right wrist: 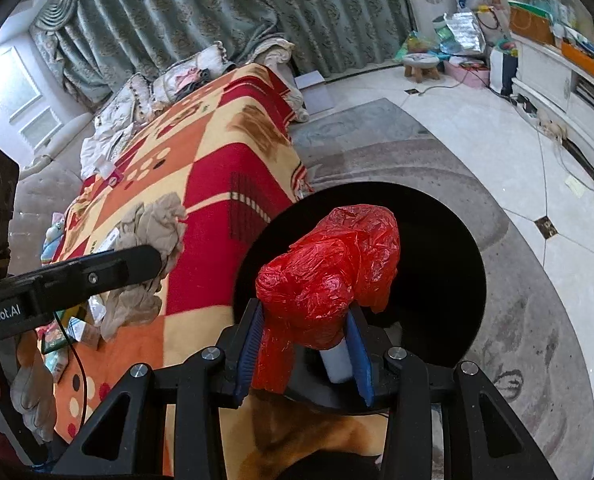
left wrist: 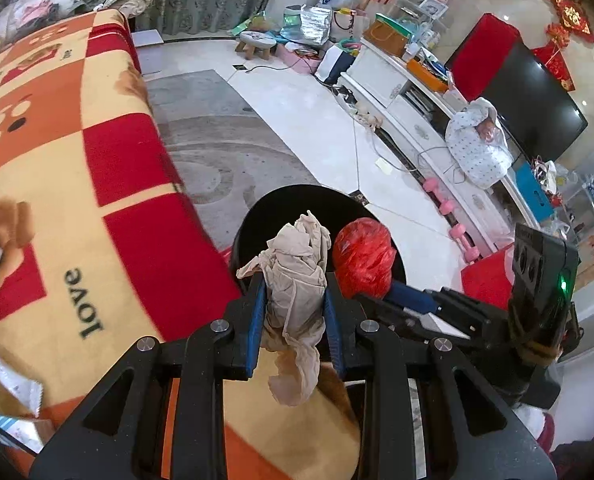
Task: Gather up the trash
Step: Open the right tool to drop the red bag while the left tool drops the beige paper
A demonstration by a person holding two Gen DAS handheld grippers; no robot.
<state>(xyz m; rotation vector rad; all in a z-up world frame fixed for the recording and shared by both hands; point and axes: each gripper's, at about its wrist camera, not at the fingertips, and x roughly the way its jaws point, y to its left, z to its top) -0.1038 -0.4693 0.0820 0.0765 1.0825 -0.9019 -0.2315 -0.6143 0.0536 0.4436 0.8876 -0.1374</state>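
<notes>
My left tongs [left wrist: 293, 304] pinch a limp, crumpled beige tissue [left wrist: 297, 276]; my right tongs [right wrist: 305, 344] clamp a crinkly red plastic wad [right wrist: 329, 268] half-hiding something white. Both hang over the round black bin [right wrist: 437, 240], its inside too dark to read, beside the checkered blanket [left wrist: 57, 160].

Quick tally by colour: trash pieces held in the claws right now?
Beige crumpled paper, left claw: 1
Red plastic bag, right claw: 1
Total: 2, both above the black bin.
</notes>
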